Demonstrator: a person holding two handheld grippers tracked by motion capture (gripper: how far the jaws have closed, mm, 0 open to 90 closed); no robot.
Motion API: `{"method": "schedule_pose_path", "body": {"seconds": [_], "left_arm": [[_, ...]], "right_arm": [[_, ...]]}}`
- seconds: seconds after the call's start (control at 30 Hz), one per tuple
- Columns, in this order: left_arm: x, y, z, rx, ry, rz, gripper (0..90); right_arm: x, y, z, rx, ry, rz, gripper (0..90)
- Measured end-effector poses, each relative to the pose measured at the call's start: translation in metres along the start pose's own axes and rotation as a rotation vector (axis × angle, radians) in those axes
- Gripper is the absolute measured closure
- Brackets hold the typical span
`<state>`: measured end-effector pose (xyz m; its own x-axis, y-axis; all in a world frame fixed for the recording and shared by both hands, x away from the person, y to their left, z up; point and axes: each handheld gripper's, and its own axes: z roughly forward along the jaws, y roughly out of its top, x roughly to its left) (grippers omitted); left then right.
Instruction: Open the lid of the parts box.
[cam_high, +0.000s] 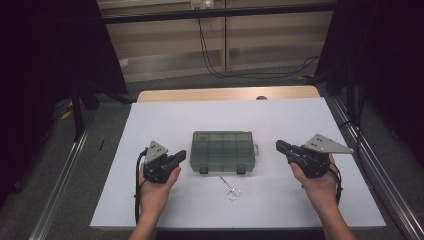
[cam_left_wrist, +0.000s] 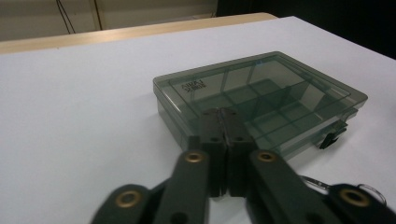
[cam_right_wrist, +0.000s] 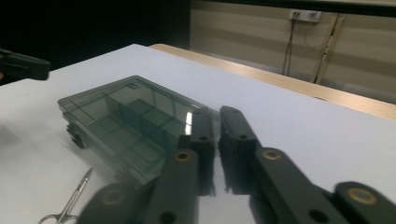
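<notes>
High view: the white worktop (cam_high: 300, 125) carries a smoky clear plastic box (cam_high: 222, 149) with its lid down, lying at the middle and slightly nearer the front edge. Left claw (cam_high: 181, 156) sits just beside the box's left side, its jaws pressed together on nothing. Right claw (cam_high: 281, 146) is off the box's right side, jaws nearly together with a thin gap, empty. Small scissors (cam_high: 229, 189) lie near the front edge, before the box.
</notes>
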<state>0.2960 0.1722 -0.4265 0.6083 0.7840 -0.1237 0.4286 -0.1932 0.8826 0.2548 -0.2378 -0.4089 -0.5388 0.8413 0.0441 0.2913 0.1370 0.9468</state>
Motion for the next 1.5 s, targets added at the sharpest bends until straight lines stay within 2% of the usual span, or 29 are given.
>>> {"method": "schedule_pose_path", "body": {"seconds": [0.03,0.07,0.13,0.2,0.23,0.27,0.3,0.33,0.37,0.4,0.5,0.53,0.7,0.83,0.93,0.97,1.13,1.3,1.43,1.47,1.5], "left_arm": [[0.001,0.002,0.002,0.014,0.0,0.002,90.0],[0.003,0.003,0.005,0.02,-0.018,-0.001,90.0],[0.005,0.003,0.008,0.021,-0.023,-0.001,90.0],[0.008,0.0,0.008,0.038,-0.035,0.008,90.0],[0.01,-0.002,0.008,0.053,-0.046,0.017,90.0],[0.013,-0.007,0.01,0.074,-0.044,0.023,90.0],[0.016,-0.01,0.011,0.086,-0.051,0.011,90.0],[0.019,-0.014,0.011,0.1,-0.046,-0.001,90.0],[0.021,-0.017,0.012,0.104,-0.048,-0.013,90.0],[0.023,-0.019,0.012,0.116,-0.05,-0.015,90.0],[0.028,-0.026,0.014,0.137,-0.059,-0.04,90.0],[0.028,-0.028,0.015,0.145,-0.062,-0.047,90.0],[0.026,-0.033,0.022,0.181,-0.066,-0.039,90.0],[0.02,-0.034,0.026,0.195,-0.071,-0.02,90.0],[0.018,-0.035,0.028,0.201,-0.083,-0.015,90.0],[0.017,-0.035,0.028,0.197,-0.084,-0.024,90.0],[0.014,-0.034,0.027,0.196,-0.087,-0.01,90.0],[0.014,-0.031,0.024,0.148,-0.123,-0.031,90.0],[0.013,-0.028,0.023,0.127,-0.125,-0.02,90.0],[0.012,-0.027,0.024,0.112,-0.122,-0.033,90.0],[0.013,-0.025,0.023,0.115,-0.125,-0.023,90.0]], "right_arm": [[0.0,0.0,0.0,0.0,0.0,0.0,90.0],[0.001,0.001,0.004,0.015,0.007,0.005,90.0],[0.002,-0.003,0.015,0.061,0.048,0.018,90.0],[0.003,-0.007,0.021,0.118,0.064,0.012,90.0],[0.003,-0.007,0.021,0.118,0.064,0.012,90.0],[0.004,-0.01,0.023,0.146,0.082,-0.006,90.0],[0.003,-0.018,0.029,0.203,0.104,0.013,90.0],[0.003,-0.018,0.029,0.203,0.104,0.013,90.0],[0.002,-0.025,0.032,0.236,0.111,0.034,90.0],[0.002,-0.025,0.032,0.236,0.111,0.034,90.0],[0.004,-0.036,0.039,0.305,0.123,0.028,90.0],[0.004,-0.036,0.039,0.305,0.123,0.028,90.0],[0.012,-0.044,0.051,0.363,0.134,-0.016,90.0],[0.017,-0.046,0.055,0.373,0.141,-0.042,90.0],[0.019,-0.046,0.056,0.366,0.15,-0.043,90.0],[0.02,-0.046,0.056,0.363,0.151,-0.047,90.0],[0.022,-0.042,0.055,0.344,0.156,-0.053,90.0],[0.023,-0.038,0.053,0.32,0.158,-0.042,90.0],[0.023,-0.032,0.051,0.296,0.157,-0.037,90.0],[0.022,-0.031,0.051,0.289,0.159,-0.034,90.0],[0.022,-0.029,0.051,0.288,0.157,-0.034,90.0]]}}
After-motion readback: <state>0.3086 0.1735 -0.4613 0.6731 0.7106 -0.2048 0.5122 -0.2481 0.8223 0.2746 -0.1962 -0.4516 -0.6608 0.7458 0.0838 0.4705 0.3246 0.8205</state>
